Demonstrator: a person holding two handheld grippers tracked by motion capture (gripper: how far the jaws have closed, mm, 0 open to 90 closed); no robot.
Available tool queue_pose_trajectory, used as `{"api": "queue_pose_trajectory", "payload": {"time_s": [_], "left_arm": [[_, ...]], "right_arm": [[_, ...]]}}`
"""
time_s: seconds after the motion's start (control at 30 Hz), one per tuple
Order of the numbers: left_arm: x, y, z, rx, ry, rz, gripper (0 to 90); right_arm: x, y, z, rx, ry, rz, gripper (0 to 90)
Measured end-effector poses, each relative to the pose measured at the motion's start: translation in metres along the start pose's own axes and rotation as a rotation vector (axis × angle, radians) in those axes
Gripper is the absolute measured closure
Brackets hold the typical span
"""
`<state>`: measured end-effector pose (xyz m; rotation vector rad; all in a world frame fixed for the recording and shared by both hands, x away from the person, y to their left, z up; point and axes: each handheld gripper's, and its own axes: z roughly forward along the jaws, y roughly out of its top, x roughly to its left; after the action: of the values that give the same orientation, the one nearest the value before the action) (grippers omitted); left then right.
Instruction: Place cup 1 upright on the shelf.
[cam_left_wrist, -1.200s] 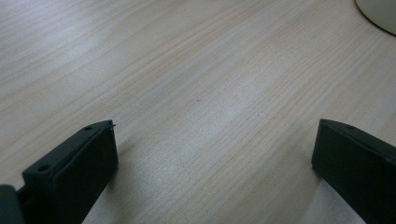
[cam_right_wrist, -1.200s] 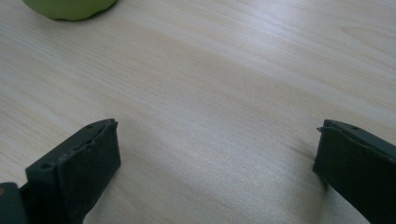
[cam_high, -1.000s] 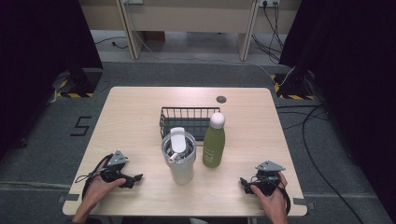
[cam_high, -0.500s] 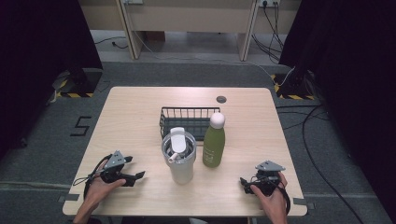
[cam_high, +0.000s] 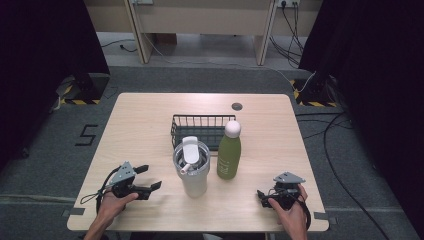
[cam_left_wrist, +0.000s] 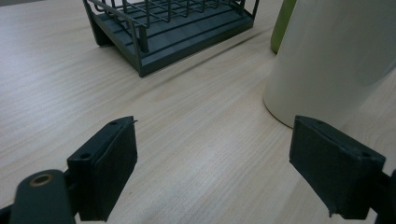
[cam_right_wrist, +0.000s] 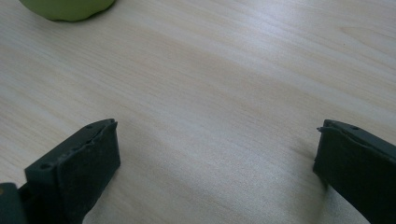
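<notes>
A white tumbler (cam_high: 191, 170) with a lid and straw stands at the table's front middle, and a green bottle (cam_high: 229, 152) with a white cap stands just right of it. Behind both sits a dark wire basket (cam_high: 200, 120). My left gripper (cam_high: 150, 177) lies on the table left of the tumbler, open, with nothing between its jaws. In the left gripper view the left gripper (cam_left_wrist: 212, 154) faces bare wood, with the tumbler (cam_left_wrist: 327, 56) at the right and the basket (cam_left_wrist: 187, 32) beyond. My right gripper (cam_high: 263, 197) rests open near the front right; in its own view the right gripper (cam_right_wrist: 217, 154) spans bare wood below the bottle's base (cam_right_wrist: 65, 7).
The light wooden table (cam_high: 150, 115) has a small dark round disc (cam_high: 237, 106) near its far edge. Dark curtains hang at both sides, and cables run across the grey floor on the right.
</notes>
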<state>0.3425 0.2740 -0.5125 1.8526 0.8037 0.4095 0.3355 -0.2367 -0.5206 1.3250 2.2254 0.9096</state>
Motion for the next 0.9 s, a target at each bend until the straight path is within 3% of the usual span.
{"api": "queue_pose_trajectory", "payload": {"time_s": [0.3,0.67,0.9], "left_arm": [[-0.012,0.004,0.004,-0.023,-0.043,0.009,14.8],[-0.019,0.010,0.004,-0.055,-0.055,0.021,14.8],[-0.033,0.017,0.009,-0.079,-0.100,0.053,14.8]], "right_arm": [[0.000,0.000,0.000,0.000,0.000,0.000,0.4],[0.000,0.000,0.000,-0.001,-0.001,-0.001,0.4],[0.000,0.000,0.000,-0.001,-0.001,-0.001,0.4]]}}
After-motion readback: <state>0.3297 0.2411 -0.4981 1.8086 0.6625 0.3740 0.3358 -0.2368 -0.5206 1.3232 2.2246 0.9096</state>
